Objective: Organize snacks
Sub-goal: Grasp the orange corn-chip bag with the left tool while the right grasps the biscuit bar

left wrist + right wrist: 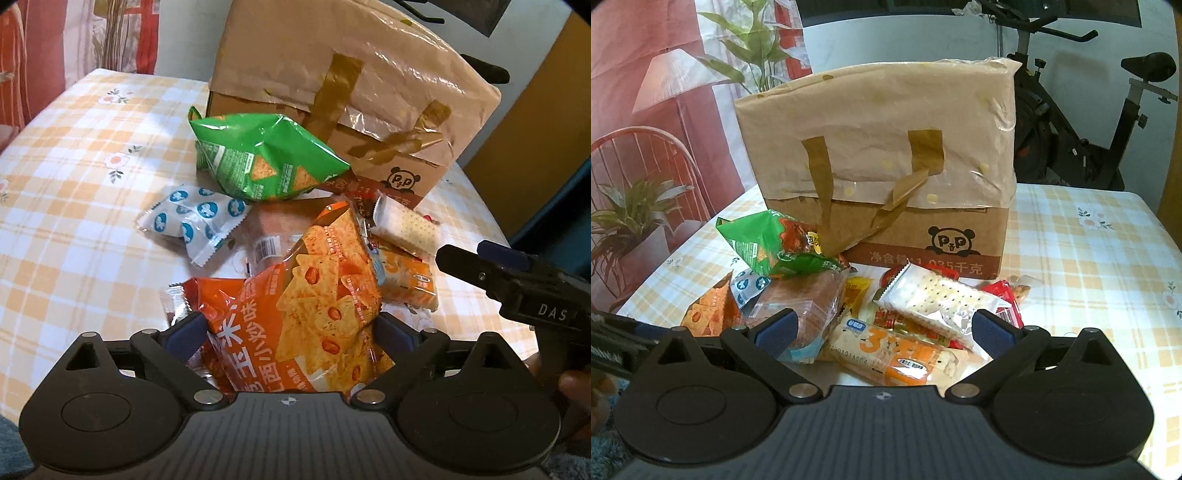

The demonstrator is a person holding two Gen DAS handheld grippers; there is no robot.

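Note:
An orange bag of triangle chips point(295, 306) lies on the checked tablecloth between the blue pads of my left gripper point(290, 328), whose jaws stand wide open around it. My right gripper point(884, 330) is open too, low over an orange-and-white biscuit packet point(897, 354), with a clear cracker pack point(942, 299) by its right pad and a brown bread pack point(812, 306) by its left pad. One of the right gripper's fingers point(476, 271) reaches in from the right in the left wrist view. A green chip bag point(266, 158) leans against the box.
A taped cardboard box point(879, 147) with a panda logo stands behind the snack pile. A blue-and-white packet point(192, 221) lies left of the pile and a red packet point(1004, 295) right of it. The tablecloth point(1089, 277) spreads to both sides. An exercise bike point(1071, 129) stands beyond the table.

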